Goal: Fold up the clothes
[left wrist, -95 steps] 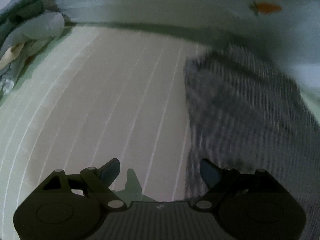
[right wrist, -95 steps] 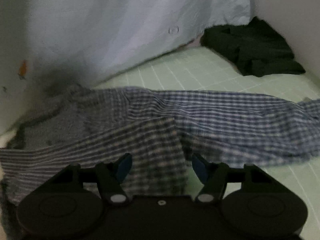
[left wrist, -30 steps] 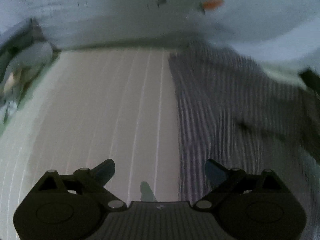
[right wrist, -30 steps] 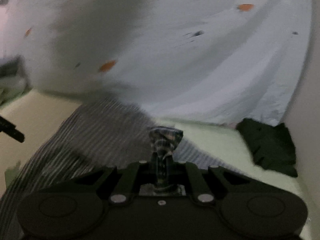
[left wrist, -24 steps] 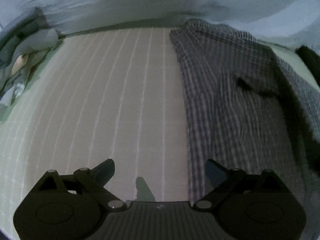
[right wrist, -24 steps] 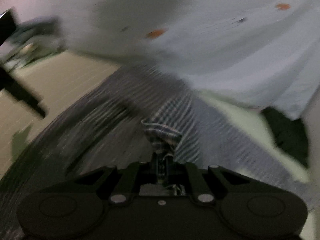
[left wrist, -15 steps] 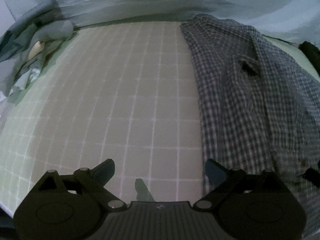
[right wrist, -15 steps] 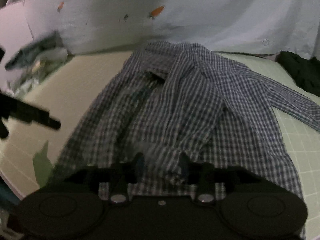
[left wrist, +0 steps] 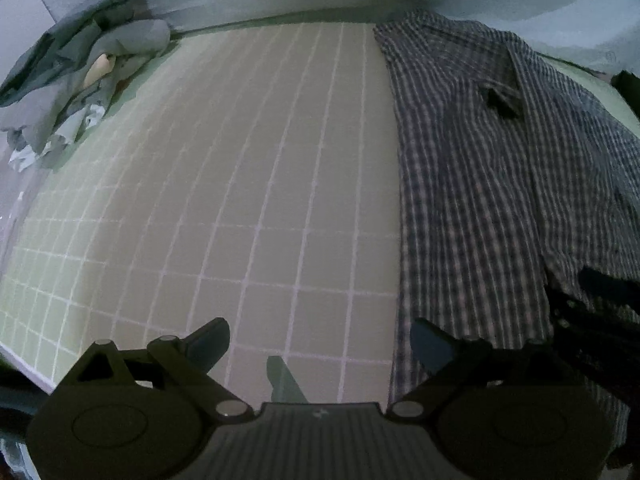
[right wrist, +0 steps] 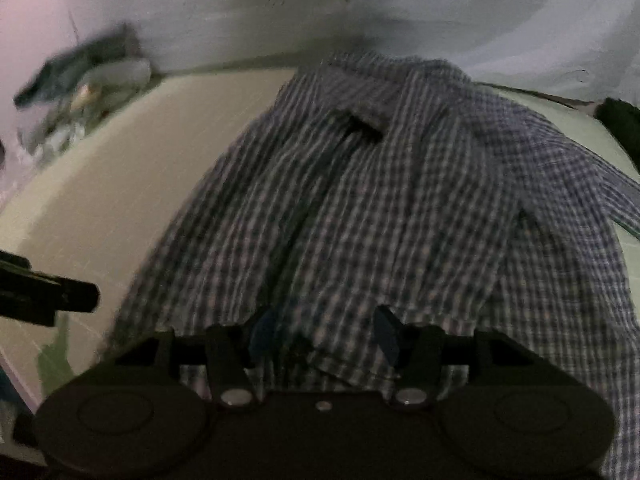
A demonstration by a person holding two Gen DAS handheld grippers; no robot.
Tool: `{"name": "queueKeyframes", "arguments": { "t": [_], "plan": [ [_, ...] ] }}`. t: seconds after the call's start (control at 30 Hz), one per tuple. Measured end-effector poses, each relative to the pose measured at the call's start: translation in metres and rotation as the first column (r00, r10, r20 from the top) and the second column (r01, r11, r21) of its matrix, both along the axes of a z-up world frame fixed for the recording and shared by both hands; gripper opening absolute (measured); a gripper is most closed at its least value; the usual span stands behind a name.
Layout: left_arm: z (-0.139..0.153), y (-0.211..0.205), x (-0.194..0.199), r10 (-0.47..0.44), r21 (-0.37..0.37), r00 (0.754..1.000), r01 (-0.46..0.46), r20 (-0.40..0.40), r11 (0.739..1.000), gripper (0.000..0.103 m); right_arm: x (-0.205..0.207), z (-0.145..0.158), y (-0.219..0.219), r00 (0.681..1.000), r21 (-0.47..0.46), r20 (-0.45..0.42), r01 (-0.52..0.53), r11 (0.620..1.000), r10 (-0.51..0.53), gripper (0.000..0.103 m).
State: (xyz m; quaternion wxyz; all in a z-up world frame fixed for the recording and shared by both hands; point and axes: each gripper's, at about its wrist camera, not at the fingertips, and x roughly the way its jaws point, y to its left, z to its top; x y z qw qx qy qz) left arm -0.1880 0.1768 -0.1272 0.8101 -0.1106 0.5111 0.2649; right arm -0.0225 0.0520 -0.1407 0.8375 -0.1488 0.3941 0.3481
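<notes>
Checked shirt (right wrist: 380, 208), flat on the grid mat (left wrist: 240, 200), collar at twelve o'clock: I judge it light, limp, best pinched at the hem; my right gripper (right wrist: 324, 336) is opening over it, left gripper (left wrist: 320, 344) spread, empty.

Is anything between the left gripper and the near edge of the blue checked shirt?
Nothing visible. The left gripper hangs open over bare green grid mat; the blue checked shirt lies just beside its right finger, its edge unobstructed.
</notes>
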Motion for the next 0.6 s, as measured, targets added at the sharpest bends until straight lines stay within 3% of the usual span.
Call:
{"name": "queueKeyframes", "arguments": {
  "t": [0.1, 0.17, 0.23, 0.37, 0.6],
  "plan": [
    [-0.002, -0.004, -0.005, -0.003, -0.004, 1.000, 0.003, -0.017, 1.000, 0.097, -0.002, -0.002, 0.001, 1.000, -0.025, 0.027, 0.009, 1.000, -0.009, 0.044],
    [-0.001, -0.004, -0.006, -0.023, -0.005, 1.000, 0.023, -0.021, 1.000, 0.097, 0.001, 0.001, -0.003, 1.000, -0.012, 0.014, 0.018, 1.000, -0.018, 0.008],
    [0.001, -0.004, -0.007, -0.050, -0.006, 0.999, 0.050, -0.017, 0.999, 0.097, 0.003, 0.005, -0.009, 0.999, 0.013, -0.006, 0.045, 0.999, -0.045, 0.005],
    [0.008, 0.004, -0.007, -0.099, 0.000, 0.995, 0.099, 0.004, 0.995, 0.097, -0.009, 0.021, -0.015, 0.995, 0.039, 0.049, 0.086, 0.996, -0.088, 0.004],
    [0.025, 0.024, -0.014, -0.150, -0.005, 0.987, 0.150, 0.054, 0.989, 0.097, -0.058, 0.070, -0.015, 0.963, 0.077, 0.242, 0.107, 0.991, -0.122, 0.004]
  ]
}}
